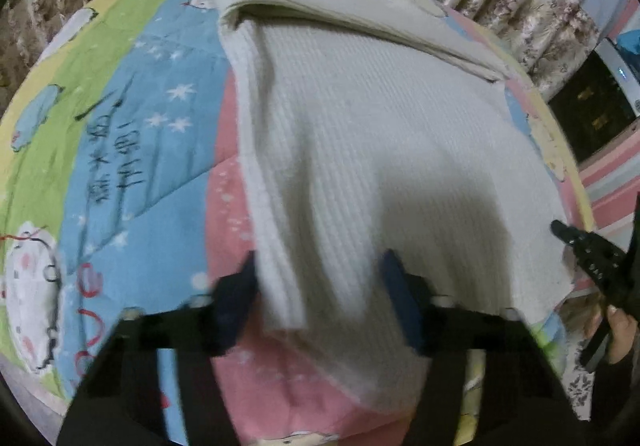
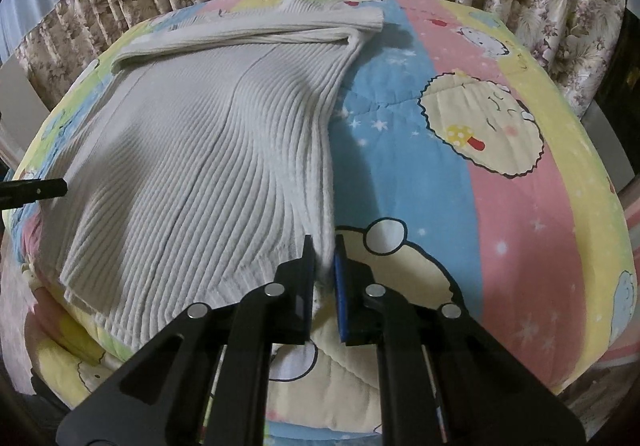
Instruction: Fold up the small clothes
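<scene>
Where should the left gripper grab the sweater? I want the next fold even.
Probably the near hem corner of the sweater, approached from the near side. The left gripper already straddles that edge with jaws open, while the right gripper pinches the opposite hem corner.

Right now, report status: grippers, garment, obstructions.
Left gripper open, straddling the sweater's near hem. Right gripper shut on the sweater's other hem corner. Sweater flat on the quilt, far end folded over. Nothing in the way.
</scene>
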{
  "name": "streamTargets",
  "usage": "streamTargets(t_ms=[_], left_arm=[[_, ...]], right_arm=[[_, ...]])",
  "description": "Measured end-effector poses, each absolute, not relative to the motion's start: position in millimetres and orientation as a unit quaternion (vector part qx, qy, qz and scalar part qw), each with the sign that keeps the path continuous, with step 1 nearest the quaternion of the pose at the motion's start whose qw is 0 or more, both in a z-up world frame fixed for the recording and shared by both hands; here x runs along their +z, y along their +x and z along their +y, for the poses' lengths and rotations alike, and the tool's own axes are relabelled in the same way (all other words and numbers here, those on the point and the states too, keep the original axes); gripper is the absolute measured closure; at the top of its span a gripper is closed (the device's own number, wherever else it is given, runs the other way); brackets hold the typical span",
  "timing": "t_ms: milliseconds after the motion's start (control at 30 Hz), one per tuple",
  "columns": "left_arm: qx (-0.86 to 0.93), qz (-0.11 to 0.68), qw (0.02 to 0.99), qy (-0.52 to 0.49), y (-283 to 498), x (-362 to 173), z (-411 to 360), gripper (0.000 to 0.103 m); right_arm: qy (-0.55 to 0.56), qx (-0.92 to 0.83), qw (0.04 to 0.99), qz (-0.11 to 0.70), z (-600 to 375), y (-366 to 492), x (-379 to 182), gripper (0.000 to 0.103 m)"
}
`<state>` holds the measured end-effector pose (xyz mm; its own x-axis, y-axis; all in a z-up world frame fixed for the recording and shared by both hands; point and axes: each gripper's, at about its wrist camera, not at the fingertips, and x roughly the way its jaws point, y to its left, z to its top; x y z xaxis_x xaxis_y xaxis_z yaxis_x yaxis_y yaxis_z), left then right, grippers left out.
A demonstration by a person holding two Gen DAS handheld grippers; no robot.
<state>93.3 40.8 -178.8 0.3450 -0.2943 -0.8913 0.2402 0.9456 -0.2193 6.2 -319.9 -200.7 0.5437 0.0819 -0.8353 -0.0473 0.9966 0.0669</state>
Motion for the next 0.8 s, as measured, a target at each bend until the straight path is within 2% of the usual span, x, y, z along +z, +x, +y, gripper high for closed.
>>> streamTargets(t_ms=[67, 167, 433, 733, 800], left_arm=[[-0.163, 0.551, 0.818, -0.023, 92.1, -178.2, 44.4, 0.074], [-0.164, 0.557, 0.813, -0.027, 89.7, -175.9, 51.1, 0.091], [-0.128, 0.541, 0.829, 0.055, 88.0, -161.7, 63.3, 0.094], [-0.114, 0.544, 0.828, 0.073, 87.8, -174.5, 63.5, 0.093], [-0.112, 0.543, 0.83, 0.067, 87.8, -174.5, 63.6, 0.092]], right_arm=[[0.014, 0.037, 0.878, 0.477, -318.7, 6.8, -201.0, 0.094], [0.009, 0.04, 0.879, 0.475, -316.9, 6.4, -198.7, 0.094], [0.007, 0.043, 0.886, 0.461, -315.0, 1.5, -182.0, 0.094], [0.014, 0.038, 0.874, 0.484, -320.8, 4.6, -204.1, 0.094], [0.026, 0.045, 0.876, 0.48, -325.0, 4.5, -202.3, 0.09]])
